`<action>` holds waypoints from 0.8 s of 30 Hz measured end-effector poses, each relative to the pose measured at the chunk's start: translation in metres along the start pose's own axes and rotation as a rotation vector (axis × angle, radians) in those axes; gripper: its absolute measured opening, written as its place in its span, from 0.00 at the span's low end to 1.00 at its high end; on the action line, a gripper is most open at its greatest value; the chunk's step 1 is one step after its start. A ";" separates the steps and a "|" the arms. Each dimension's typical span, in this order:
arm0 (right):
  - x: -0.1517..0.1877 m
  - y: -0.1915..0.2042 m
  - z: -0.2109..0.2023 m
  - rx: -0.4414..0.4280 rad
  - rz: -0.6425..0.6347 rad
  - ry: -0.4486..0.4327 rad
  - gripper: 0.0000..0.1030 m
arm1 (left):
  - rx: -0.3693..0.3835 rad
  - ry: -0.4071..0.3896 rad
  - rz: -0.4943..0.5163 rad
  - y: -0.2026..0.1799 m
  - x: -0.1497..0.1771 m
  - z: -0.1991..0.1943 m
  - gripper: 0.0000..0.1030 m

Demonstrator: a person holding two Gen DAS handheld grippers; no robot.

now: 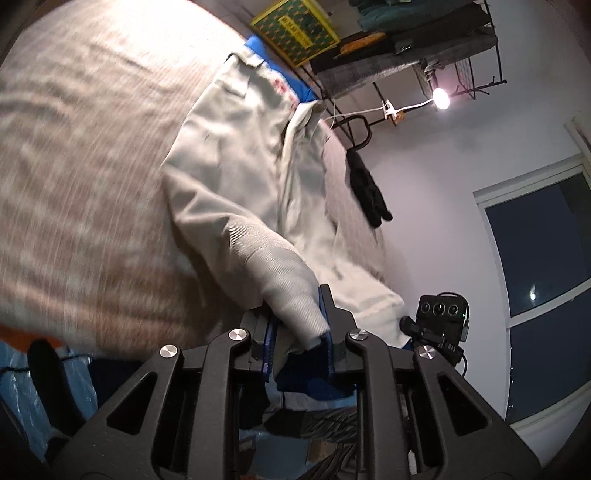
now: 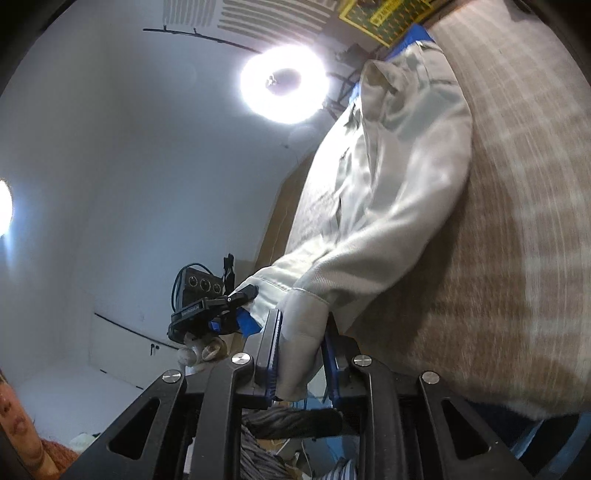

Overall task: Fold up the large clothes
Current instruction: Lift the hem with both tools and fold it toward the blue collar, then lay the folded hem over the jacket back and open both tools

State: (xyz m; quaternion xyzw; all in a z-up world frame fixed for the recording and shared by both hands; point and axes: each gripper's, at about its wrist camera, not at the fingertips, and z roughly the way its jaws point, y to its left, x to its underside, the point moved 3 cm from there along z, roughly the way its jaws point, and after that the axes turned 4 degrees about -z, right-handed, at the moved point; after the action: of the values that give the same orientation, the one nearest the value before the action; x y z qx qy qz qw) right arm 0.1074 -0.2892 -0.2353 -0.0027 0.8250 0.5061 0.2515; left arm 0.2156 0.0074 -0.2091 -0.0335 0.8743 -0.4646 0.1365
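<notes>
While the pale jacket (image 1: 236, 155) lies stretched along the bed (image 1: 81, 155), both near corners are already off the cover. Left hand-held gripper (image 1: 295, 332) is clamped on a ribbed cuff or hem corner (image 1: 284, 280), cloth bunched between the blue pads. Right hand-held gripper (image 2: 301, 350) is pinched on the matching corner (image 2: 306, 325) on its side. The far end, collar (image 1: 306, 110) and all, rests flat near the yellow box (image 1: 295, 31). So the grasp is made and the lift looks under way, but no crease shows yet. My read: the first fold is just starting, with carrying the near edge over toward the collar, and any later folds, all left to do.
</notes>
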 end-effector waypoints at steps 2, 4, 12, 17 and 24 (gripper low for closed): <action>-0.013 0.005 0.002 0.012 -0.006 -0.020 0.19 | -0.005 -0.016 0.012 -0.009 -0.014 0.003 0.17; -0.024 0.007 0.006 0.024 -0.009 -0.036 0.19 | -0.006 -0.029 0.008 -0.016 -0.032 0.008 0.17; -0.097 -0.004 0.019 0.140 -0.011 -0.116 0.19 | -0.060 -0.093 -0.024 -0.024 -0.097 0.043 0.17; -0.132 -0.025 0.029 0.212 0.030 -0.149 0.19 | -0.114 -0.117 -0.075 -0.011 -0.131 0.074 0.17; -0.165 -0.077 0.048 0.327 0.154 -0.157 0.19 | -0.209 -0.125 -0.116 0.012 -0.164 0.118 0.17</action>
State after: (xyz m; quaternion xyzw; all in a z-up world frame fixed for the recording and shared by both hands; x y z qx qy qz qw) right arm 0.2910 -0.3274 -0.2479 0.1408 0.8718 0.3820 0.2725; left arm 0.4055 -0.0505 -0.2479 -0.1271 0.9043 -0.3752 0.1594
